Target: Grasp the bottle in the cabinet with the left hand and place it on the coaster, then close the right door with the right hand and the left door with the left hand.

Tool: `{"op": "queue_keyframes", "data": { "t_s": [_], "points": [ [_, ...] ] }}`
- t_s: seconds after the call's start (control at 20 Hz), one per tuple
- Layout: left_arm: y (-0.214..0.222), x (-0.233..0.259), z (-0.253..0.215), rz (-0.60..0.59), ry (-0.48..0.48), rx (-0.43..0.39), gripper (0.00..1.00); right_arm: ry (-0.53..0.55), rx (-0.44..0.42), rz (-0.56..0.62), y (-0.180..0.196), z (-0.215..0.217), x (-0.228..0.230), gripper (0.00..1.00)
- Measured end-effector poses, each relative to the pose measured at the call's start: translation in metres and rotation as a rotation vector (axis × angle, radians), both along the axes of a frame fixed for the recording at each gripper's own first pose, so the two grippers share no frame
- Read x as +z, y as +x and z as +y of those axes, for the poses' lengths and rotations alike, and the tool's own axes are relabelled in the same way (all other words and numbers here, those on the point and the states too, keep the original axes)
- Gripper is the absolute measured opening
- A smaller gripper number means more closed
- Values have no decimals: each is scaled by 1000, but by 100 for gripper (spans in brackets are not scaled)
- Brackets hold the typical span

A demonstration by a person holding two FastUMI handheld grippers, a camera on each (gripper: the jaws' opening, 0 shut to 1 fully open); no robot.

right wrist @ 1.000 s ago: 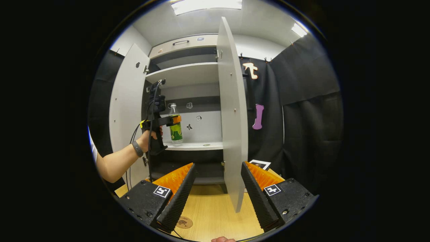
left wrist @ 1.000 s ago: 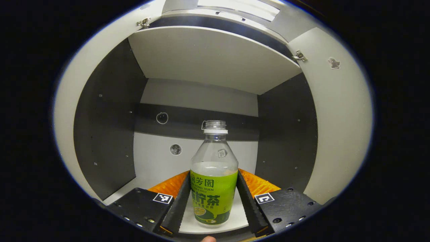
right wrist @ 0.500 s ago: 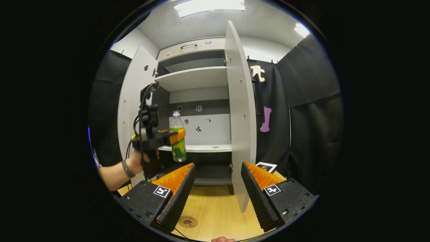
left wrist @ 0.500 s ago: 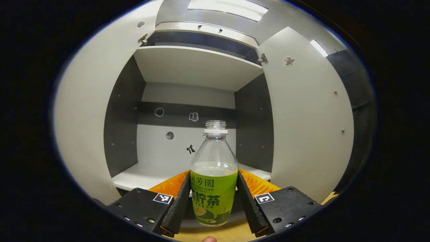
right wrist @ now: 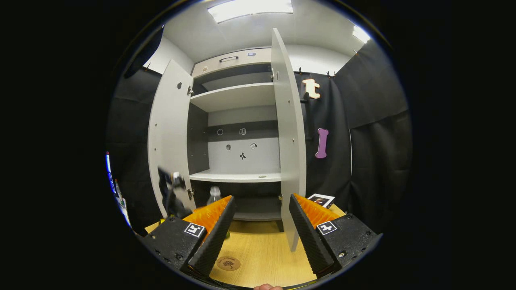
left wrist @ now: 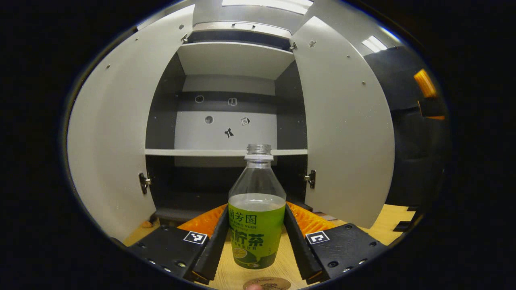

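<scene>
My left gripper (left wrist: 256, 231) is shut on a clear bottle (left wrist: 256, 213) with a green label, held upright just above the wooden table. The round brown coaster (left wrist: 267, 283) lies directly below the bottle at the view's bottom edge. In the right gripper view the coaster (right wrist: 228, 263) rests on the table, and the bottle's neck (right wrist: 214, 195) peeks over my left finger, with the blurred left gripper (right wrist: 173, 195) beside it. My right gripper (right wrist: 258, 225) is open and holds nothing. The right door (right wrist: 288, 141) stands open edge-on ahead of it; the left door (right wrist: 169, 133) is open too.
The cabinet's shelf (right wrist: 236, 176) is bare apart from a small mark. Small stickers dot the back wall (left wrist: 229, 125). A printed card (right wrist: 320, 199) lies on the table right of the right door. Black cloth walls the booth.
The left gripper has pulled the bottle out of the cabinet and brought it down low over the table, above the coaster. My right gripper has stayed open and nearly still.
</scene>
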State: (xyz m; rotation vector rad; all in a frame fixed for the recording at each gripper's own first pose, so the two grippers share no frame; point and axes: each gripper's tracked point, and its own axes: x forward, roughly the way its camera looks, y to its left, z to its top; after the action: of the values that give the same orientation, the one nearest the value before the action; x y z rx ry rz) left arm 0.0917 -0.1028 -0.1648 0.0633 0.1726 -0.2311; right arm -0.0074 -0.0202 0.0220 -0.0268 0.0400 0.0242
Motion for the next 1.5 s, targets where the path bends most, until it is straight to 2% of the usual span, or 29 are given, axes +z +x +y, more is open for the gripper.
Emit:
{"op": "queue_keyframes", "data": {
  "t_s": [0.3, 0.5, 0.65, 0.75, 1.0, 1.2, 1.25, 1.35, 1.5],
  "points": [
    [-35, -54, 2, 52, 10, 16, 74, -14, 11, 39, 3, 0, -3, 83],
    [-47, -63, -5, 10, 2, -13, 73, -3, 32, 64, 5, 1, -7, 83],
    [-51, -77, -4, 32, 19, -7, 73, -9, 37, 83, 6, 1, -12, 83],
    [-50, -73, -2, 1, 30, -2, 73, -9, 39, 89, 7, 2, -14, 83],
    [-54, -75, 10, 20, 13, 36, 75, 1, 28, 96, 9, 1, -17, 83],
    [-60, -85, 7, 69, 32, 6, 77, 0, 25, 100, 10, 1, -19, 83],
    [-62, -90, 7, 88, 42, 6, 80, -3, 26, 100, 11, 2, -19, 83],
    [-64, -90, 9, 99, 40, 5, 94, -8, 30, 107, 11, 2, -22, 83],
    [-68, -78, 9, 77, 33, -7, 95, -8, 32, 109, 12, 2, -24, 83]
  ]
}}
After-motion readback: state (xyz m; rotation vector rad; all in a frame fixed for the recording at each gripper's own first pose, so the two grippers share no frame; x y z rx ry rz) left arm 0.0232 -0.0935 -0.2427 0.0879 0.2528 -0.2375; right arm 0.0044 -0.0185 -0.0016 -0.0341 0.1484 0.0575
